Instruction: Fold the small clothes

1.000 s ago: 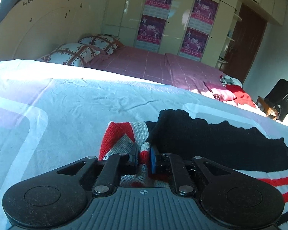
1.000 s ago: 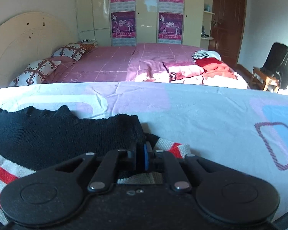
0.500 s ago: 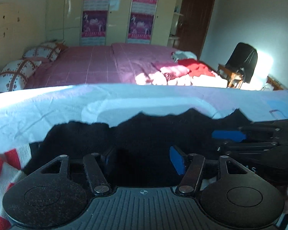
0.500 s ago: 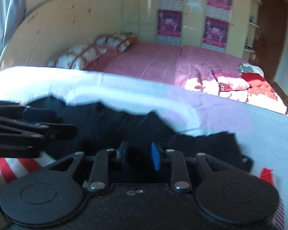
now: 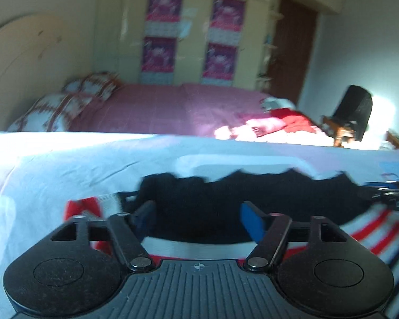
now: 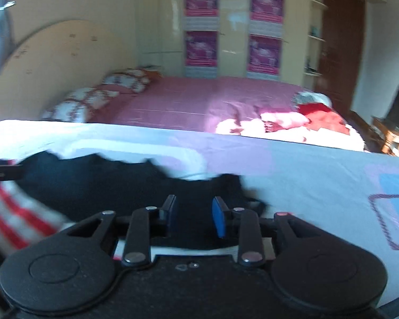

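Left gripper point(image 5: 198, 216): held low and level over the bed, aimed along the sweater toward the far edge; jaws spread wide, nothing between them, the black knit lying below the gap.
Right gripper point(image 6: 193, 217): also low and level over the right part of the sweater; jaws parted to a medium gap, holding nothing. Its tip shows at the right edge of the left wrist view point(image 5: 393, 192).
Sweater point(image 5: 252, 199): spread flat on the near bed, black part toward the far edge with a wavy hem, red-and-white stripes toward the near edge and both sides; in the right wrist view point(image 6: 98, 186) the black part reaches under that gripper.
Bed sheet point(image 6: 306, 180): pale, with lilac and blue rounded shapes; it carries the sweater.
Second bed point(image 6: 199, 101): pink cover, patterned pillows point(image 6: 93, 101) by the headboard, red and pink clothes point(image 6: 306, 119) piled at its right edge.
Writing: four pink posters point(image 6: 201, 0) on the wardrobe doors; text too blurred to read.
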`<state>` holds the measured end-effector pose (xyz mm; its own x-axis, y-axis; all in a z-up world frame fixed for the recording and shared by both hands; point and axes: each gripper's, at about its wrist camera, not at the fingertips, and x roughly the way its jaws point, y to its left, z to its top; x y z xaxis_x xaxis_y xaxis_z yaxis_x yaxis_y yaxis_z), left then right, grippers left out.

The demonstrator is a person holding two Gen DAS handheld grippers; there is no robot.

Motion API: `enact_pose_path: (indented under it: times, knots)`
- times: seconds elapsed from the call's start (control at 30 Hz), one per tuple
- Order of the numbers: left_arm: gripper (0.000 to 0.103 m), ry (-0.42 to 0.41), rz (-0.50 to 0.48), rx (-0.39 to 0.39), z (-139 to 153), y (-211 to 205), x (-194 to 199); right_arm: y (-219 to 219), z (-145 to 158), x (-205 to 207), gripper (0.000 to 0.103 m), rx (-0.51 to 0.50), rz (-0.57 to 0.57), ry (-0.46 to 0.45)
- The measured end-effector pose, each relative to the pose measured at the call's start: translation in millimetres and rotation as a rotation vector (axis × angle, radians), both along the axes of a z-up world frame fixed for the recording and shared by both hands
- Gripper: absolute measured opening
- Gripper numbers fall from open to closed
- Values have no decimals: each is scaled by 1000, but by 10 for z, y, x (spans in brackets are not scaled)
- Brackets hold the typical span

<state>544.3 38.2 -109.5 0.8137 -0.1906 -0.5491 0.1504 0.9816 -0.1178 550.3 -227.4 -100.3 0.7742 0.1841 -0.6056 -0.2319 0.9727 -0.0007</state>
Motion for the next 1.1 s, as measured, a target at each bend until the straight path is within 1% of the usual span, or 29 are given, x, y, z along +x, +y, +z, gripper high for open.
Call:
enact_pose_path:
  times: [0.07,0.13,0.2,0.23,0.27,0.3,0.37,0.4,0.5,0.57,0.63,0.67,0.73,0.77,0.9,1.0,1.03,1.1]
  knots:
    - [76,2,-71,2,9,-211,-111,202,-8,-122,31,18,80,2]
    - [76,22,-125,13,-52,-381,-179,384,-58,-209,31,20,143,19]
    - [76,52,-135,74,-170,-482,-224,504,-134,-257,31,4,182,53]
    - [76,77,-127,103,-233,-485,-234,554,-171,-280,31,-29,188,66]
    - [77,83,-120,102,-279,-437,-269,560,-201,-302,31,-56,189,64]
    - [79,75,-107,76,-291,-345,-312,532,-212,-322,32,-70,183,57]
    - [79,79,-73,51,-279,-171,-372,395,-184,-356,34,-74,130,55]
    - [79,78,-56,49,-272,-87,-402,304,-190,-393,35,-76,93,50]
    - [79,79,-15,78,-274,152,-513,-76,-203,-445,34,-104,-36,45]
    - [79,82,15,66,-264,303,-569,-282,-207,-498,34,-60,-68,48]
    - [79,92,35,58,-220,341,-613,-273,-157,-544,34,-57,-74,49]
    - [79,85,43,56,-172,323,-652,-225,-107,-597,36,-44,-72,34]
    - [79,55,25,33,-80,277,-757,-102,3,-732,36,20,-21,-1]
    - [79,45,17,28,-52,238,-801,-4,32,-790,36,34,8,-4]
    - [79,64,-17,10,-80,81,-919,529,2,-946,34,42,152,33]
    - [79,78,-9,-26,-130,51,-1080,799,-82,-1033,35,30,185,57]
    - [79,85,-12,-18,-159,40,-1131,863,-103,-1062,35,30,188,61]
    - [79,88,-8,37,-211,33,-1213,923,-149,-1120,35,2,185,66]
